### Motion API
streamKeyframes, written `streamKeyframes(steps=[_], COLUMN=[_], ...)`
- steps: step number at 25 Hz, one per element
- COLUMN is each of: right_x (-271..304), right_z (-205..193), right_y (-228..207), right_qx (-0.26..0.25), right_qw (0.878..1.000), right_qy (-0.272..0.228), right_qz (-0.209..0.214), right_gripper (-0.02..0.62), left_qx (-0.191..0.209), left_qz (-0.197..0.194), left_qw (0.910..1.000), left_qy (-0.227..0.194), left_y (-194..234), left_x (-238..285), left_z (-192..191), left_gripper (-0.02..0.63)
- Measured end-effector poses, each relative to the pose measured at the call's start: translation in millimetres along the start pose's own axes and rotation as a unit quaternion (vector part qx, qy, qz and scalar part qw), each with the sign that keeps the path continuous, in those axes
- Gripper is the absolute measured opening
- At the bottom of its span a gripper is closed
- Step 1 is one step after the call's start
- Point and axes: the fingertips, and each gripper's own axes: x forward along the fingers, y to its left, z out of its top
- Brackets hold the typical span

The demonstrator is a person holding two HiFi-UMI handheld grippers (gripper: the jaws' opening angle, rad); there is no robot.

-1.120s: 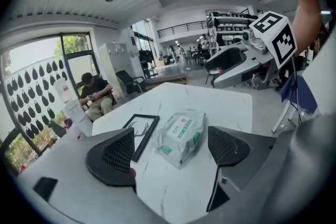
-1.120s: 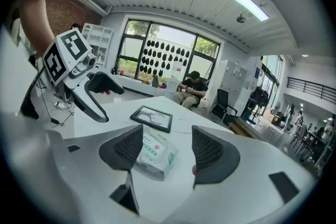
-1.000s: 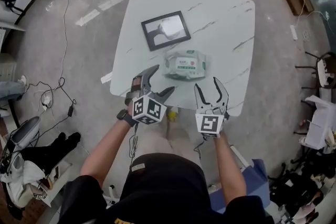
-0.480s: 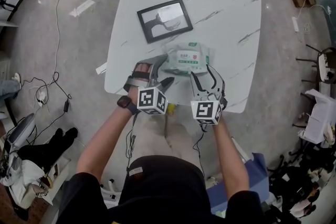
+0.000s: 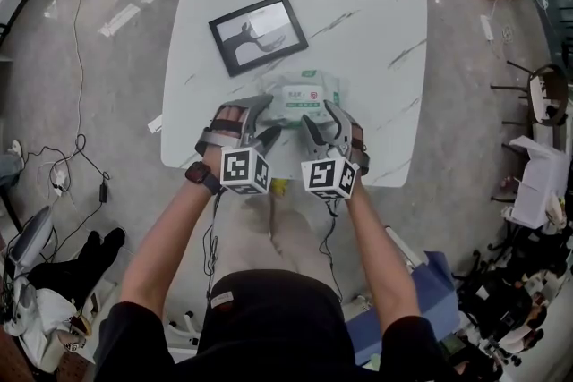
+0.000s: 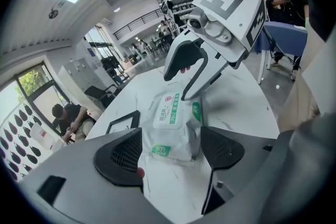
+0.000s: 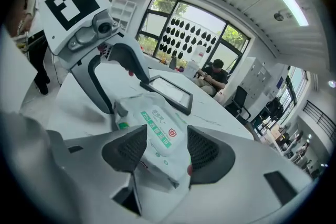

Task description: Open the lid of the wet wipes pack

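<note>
One white marble worktop (image 5: 376, 31) carries a black picture frame (image 5: 258, 34) and, just nearer the person, the wet wipes pack (image 5: 300, 98), its lid (image 6: 170, 110) flat on top. The right claw (image 7: 163, 152) pinches the pack's near corner. The left claw (image 6: 170, 152) stands apart around the other end, having just been closing. Best to pin the pack firmly with one claw and hook only the lid's edge with the other. A second ago both claws hovered short of the pack, spread wider.

pack (image 6: 173, 141): soft crinkled plastic film | lid (image 6: 169, 110): smooth hard plastic | table (image 5: 358, 13): glossy white marble-look top | frame (image 5: 258, 33): dark rim, reflective pane
</note>
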Motion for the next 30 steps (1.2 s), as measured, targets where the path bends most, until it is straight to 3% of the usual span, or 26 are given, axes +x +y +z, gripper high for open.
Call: streamKeyframes(steps=[4,9,14,18,25,30], right_x=[9,18,20,19,19,18], right_z=[-4,-6,-8,-11,-11,-10], right_y=[10,22,36,39,40,41], right_qx=[-0.044,-0.084,-0.12,-0.117,-0.112,-0.148], right_qw=[0.999,0.994,0.987,0.989,0.988,0.985], right_qy=[0.019,0.037,0.042,0.031,0.045,0.04], right_qz=[0.014,0.06,0.094,0.085,0.097,0.08], right_gripper=[0.241,0.181,0.08,0.043,0.034,0.031], left_qx=[0.022,0.035,0.017,0.019,-0.017,-0.018], left_qz=[-0.006,-0.023,-0.034,-0.008,-0.013,-0.026], left_qw=[0.9997,0.9991,0.9992,0.9994,0.9997,0.9995], left_qy=[-0.004,0.002,0.013,0.028,0.01,-0.004], left_y=[-3,-9,-25,-27,-27,-28], left_x=[4,13,23,26,25,25], left_z=[2,-1,-7,-7,-7,-7], left_gripper=[0.311,0.275,0.138,0.117,0.11,0.106])
